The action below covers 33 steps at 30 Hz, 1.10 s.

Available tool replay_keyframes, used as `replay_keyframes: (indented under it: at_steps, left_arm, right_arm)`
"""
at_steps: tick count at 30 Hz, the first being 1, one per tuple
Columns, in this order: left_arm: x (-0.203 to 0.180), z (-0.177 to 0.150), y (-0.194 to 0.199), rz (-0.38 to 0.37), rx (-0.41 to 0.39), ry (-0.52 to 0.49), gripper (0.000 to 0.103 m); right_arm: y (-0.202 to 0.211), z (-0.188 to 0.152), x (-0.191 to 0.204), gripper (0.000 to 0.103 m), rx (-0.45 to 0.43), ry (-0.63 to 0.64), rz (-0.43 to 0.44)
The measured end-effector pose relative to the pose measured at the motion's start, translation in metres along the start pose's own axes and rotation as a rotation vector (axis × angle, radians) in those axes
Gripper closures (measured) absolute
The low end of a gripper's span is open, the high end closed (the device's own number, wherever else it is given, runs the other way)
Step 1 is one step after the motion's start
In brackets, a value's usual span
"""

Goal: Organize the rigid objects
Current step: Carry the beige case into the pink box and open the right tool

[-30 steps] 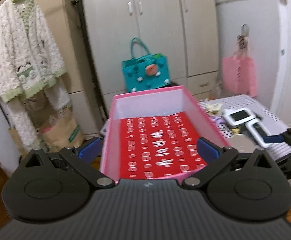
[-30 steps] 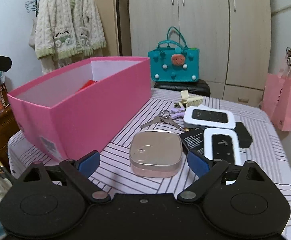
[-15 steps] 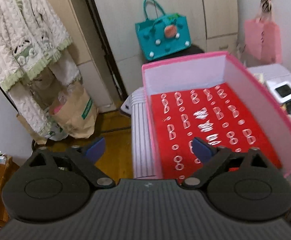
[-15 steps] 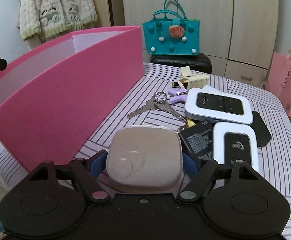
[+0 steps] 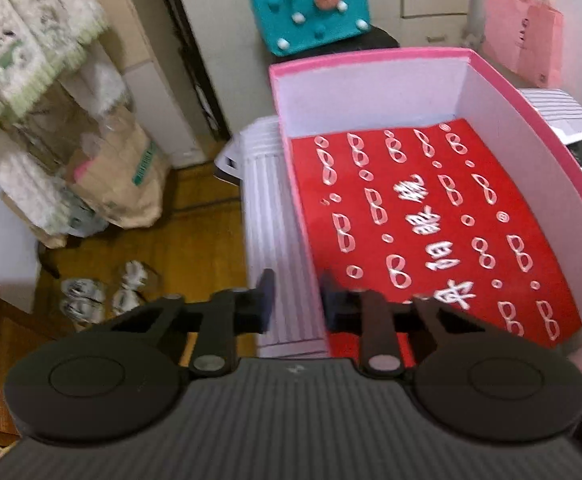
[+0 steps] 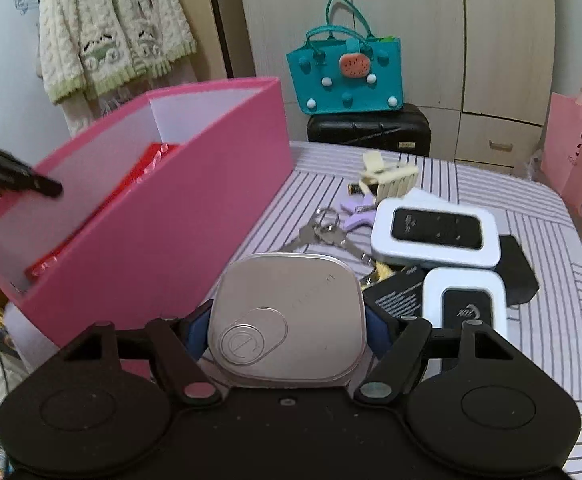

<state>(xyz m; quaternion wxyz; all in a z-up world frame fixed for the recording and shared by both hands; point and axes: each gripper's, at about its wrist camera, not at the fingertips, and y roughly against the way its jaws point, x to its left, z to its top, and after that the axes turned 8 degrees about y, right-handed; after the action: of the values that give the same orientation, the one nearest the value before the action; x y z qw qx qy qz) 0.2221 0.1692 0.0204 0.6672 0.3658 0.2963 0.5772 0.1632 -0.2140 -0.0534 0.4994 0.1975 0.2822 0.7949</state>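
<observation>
Right gripper (image 6: 287, 330) clamps the pink case (image 6: 287, 312) between its jaws — left gripper (image 5: 296, 300) just closing on the box wall (image 5: 297, 216).

Pink box and the small items beside it on the striped table

The open pink box (image 6: 163, 216) sits tilted, white inside, with a red printed sheet (image 5: 423, 224) on its floor. A rounded-square, pale metallic case (image 6: 287, 320) is raised just beside the box's outer wall. Keys (image 6: 323, 232), a purple clip (image 6: 357, 214), a cream clip (image 6: 389, 180), two white-framed devices (image 6: 437, 228) (image 6: 465, 304) and black cards (image 6: 401, 296) lie clustered nearby.
</observation>
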Motion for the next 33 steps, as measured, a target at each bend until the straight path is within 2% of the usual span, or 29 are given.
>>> replay_keyframes:
  at_steps: [1,2,6,11,17,21,26,31,33]
  left_arm:
    - [0.0,-0.001,-0.002,-0.023,0.01,0.003,0.097]
    - [-0.001,-0.001,-0.002,-0.038,0.011,0.006,0.097]
    - [-0.011,-0.006,0.0,0.018,-0.024,-0.056,0.098]
    - [-0.018,-0.008,0.004,0.029,-0.03,-0.077,0.097]
    - [-0.031,-0.007,0.008,0.046,0.001,-0.152,0.096]
    - [-0.037,-0.008,0.013,0.042,-0.01,-0.178,0.095]
    - [-0.041,-0.007,0.018,-0.019,0.028,-0.174,0.094]
    - [-0.038,-0.007,0.015,-0.092,0.101,-0.114,0.095]
    - [-0.036,-0.008,0.015,-0.103,0.105,-0.101,0.095]
  right_arm:
    - [0.003,0.003,-0.002,0.025,-0.004,-0.004,0.006]
    - [0.006,0.006,-0.003,0.025,-0.008,-0.01,0.012]
    - [0.021,0.021,-0.009,0.025,-0.034,-0.025,0.047]
    - [0.036,0.045,-0.008,0.025,-0.066,-0.013,0.108]
    - [0.039,0.079,0.003,0.025,-0.064,0.022,0.239]
    - [0.024,0.101,0.014,0.025,-0.021,0.035,0.329]
    - [-0.003,0.124,0.04,0.025,0.071,0.085,0.411]
    - [-0.035,0.145,0.074,0.025,0.154,0.166,0.398]
    - [-0.05,0.152,0.087,0.025,0.176,0.204,0.376]
